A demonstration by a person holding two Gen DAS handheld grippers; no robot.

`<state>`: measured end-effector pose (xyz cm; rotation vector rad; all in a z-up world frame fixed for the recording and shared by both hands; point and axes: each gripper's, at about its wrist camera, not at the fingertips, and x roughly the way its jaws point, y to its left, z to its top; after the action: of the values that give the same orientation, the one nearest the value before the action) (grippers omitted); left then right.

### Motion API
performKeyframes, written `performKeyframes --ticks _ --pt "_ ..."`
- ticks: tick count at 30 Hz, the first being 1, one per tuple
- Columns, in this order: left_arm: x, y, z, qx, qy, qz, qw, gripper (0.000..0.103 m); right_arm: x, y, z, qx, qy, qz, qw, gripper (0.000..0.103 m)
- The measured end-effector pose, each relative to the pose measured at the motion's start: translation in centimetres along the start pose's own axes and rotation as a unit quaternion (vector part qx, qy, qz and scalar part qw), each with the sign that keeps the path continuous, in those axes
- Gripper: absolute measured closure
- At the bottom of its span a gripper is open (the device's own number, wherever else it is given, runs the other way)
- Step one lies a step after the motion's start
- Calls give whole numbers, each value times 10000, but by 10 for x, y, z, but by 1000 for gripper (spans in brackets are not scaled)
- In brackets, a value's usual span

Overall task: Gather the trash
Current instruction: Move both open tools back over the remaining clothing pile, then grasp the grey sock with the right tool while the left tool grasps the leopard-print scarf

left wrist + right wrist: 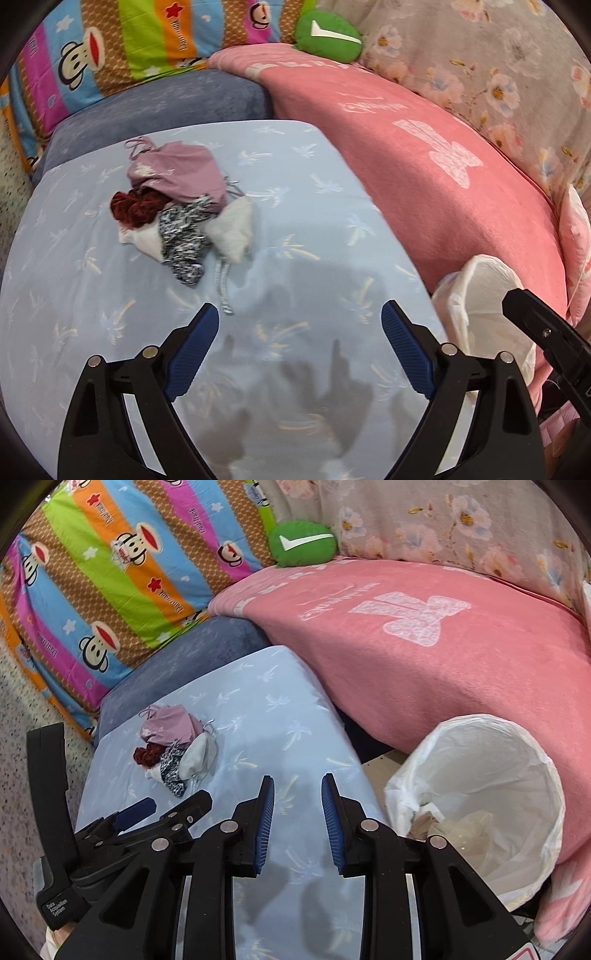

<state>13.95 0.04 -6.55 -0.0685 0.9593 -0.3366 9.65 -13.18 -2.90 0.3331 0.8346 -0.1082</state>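
Note:
A small trash pile (177, 210) lies on the light blue palm-print sheet (314, 192): a mauve pouch (177, 170), a dark red scrunchie (133, 210), a black-and-white scrap and white wads. My left gripper (300, 310) hovers open and empty on the near side of the pile, to its right. In the right wrist view the pile (173, 753) sits far left, with the left gripper (170, 805) just below it. My right gripper (297, 779) is open by a narrow gap, nothing between its pads. A white-lined bin (480, 794) stands to its right, with crumpled waste (443, 827) inside.
A pink blanket (424, 672) rises behind the bin (480, 295). A striped monkey-print pillow (110, 583) and a green cushion (303, 542) lie at the back, with a blue-grey cushion (166, 99) beside the sheet. Speckled floor (33, 709) shows at the left.

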Motion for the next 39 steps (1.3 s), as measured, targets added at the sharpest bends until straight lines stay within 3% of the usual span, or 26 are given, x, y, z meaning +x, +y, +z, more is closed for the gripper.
performKeyframes --ticks 15,21,36,39 --pt "16 94 10 -816 101 367 9959 17 76 75 6 -445 457 319 9975 76" --pt "25 126 15 -1167 185 374 9923 17 113 102 14 -588 631 439 9953 69" --pt "42 147 29 -1262 222 229 9915 17 175 130 17 -561 947 500 9927 69" --pt "48 147 30 -1263 290 189 9914 17 181 128 12 -554 1053 502 9916 82"
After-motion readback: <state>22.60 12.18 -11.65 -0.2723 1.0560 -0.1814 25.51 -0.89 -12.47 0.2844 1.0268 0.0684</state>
